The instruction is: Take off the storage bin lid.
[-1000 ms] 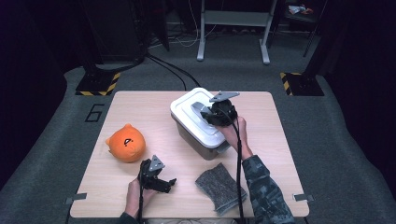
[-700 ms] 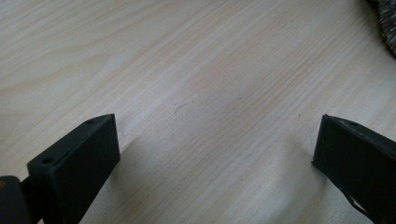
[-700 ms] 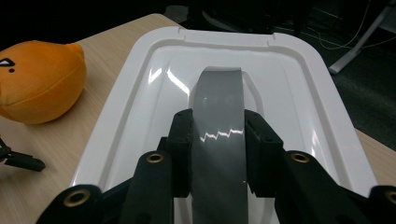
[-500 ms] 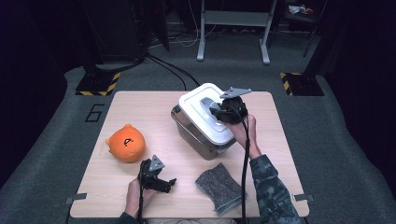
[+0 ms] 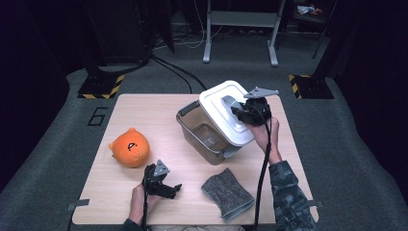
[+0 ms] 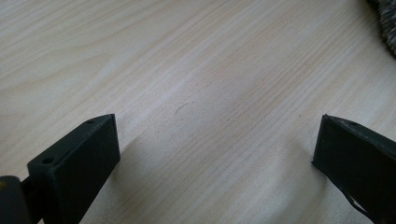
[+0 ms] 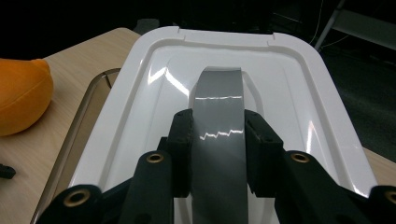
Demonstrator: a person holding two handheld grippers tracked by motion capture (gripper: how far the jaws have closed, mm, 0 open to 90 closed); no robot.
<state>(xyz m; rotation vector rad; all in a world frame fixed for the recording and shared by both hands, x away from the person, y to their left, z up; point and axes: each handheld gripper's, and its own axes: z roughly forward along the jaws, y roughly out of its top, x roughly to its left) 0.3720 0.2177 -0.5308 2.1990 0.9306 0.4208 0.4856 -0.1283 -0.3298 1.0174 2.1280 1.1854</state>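
Note:
A clear plastic bin [image 5: 204,134] stands on the table's right half with its inside bare. Its white lid [image 5: 222,115] is raised and tilted above the bin's right side. My right gripper [image 5: 239,111] is shut on the lid's grey handle [image 7: 218,135], with the black pads pressing both sides of it. My left gripper [image 5: 169,190] rests low on the wood near the front edge, jaws wide open with nothing between them. An orange plush toy [image 5: 129,147] lies at the left. A grey knitted cloth [image 5: 226,192] lies near the front right.
The wooden table [image 5: 159,110] has bare room at its far left and in front of the bin. Beyond it the floor holds black stands, cables and a metal frame [image 5: 239,29]. A corner of the cloth [image 6: 385,18] lies past my left gripper's jaws.
My right gripper has lifted the lid off the bin and tilted it up to the right, so the bin's inside is uncovered. The left gripper has stayed put.

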